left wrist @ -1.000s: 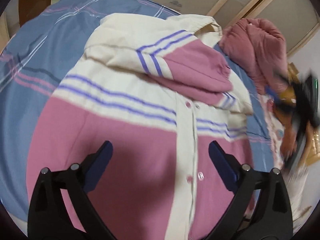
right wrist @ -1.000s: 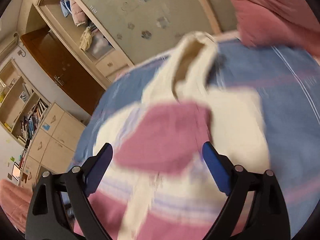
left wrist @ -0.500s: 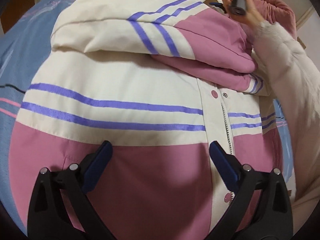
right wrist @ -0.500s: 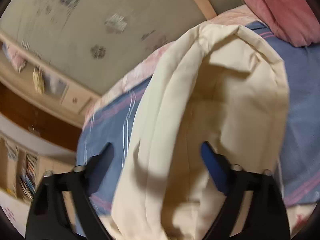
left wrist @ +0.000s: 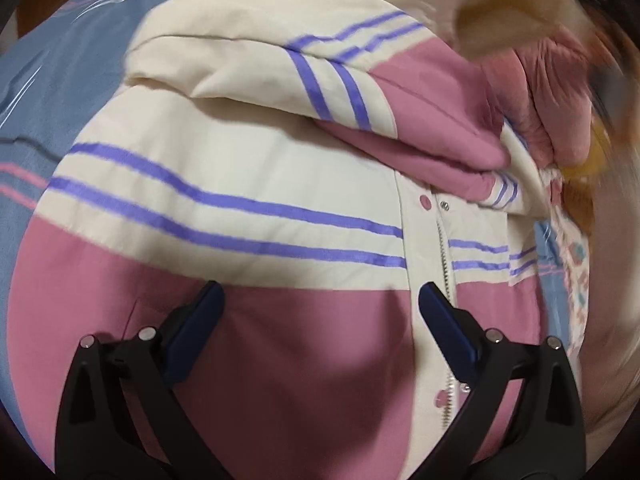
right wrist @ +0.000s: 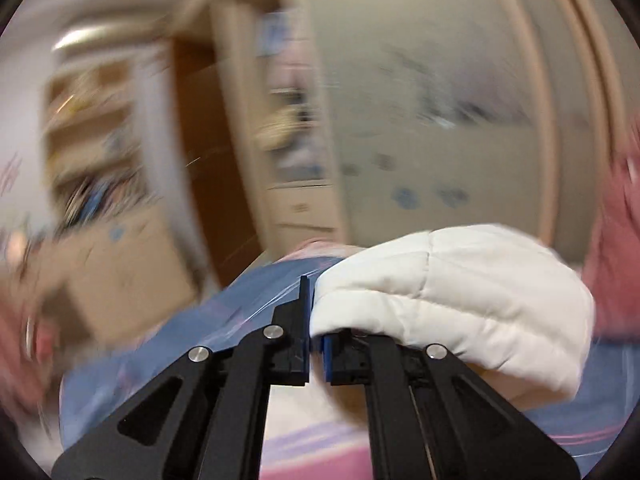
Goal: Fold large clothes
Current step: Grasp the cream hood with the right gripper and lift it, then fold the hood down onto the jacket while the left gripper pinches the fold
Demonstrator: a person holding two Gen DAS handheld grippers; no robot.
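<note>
A pink and cream jacket (left wrist: 248,208) with purple stripes lies front up on the bed, one sleeve (left wrist: 360,92) folded across its chest. My left gripper (left wrist: 320,304) is open and hovers just above the pink lower front, holding nothing. My right gripper (right wrist: 316,312) is shut on the jacket's cream quilted hood (right wrist: 460,300) and holds it lifted above the bed. The right wrist view is heavily blurred.
A blue plaid bedsheet (left wrist: 52,92) covers the bed under the jacket. A dusty pink padded garment (left wrist: 552,92) lies at the far right. The person's blurred arm (left wrist: 520,4) crosses the upper right. Wardrobe, shelves and a brown door (right wrist: 216,152) stand behind.
My right gripper closed on the cream hood and lifted it, swinging upward toward the room. My left gripper stayed open over the jacket front and shifted slightly.
</note>
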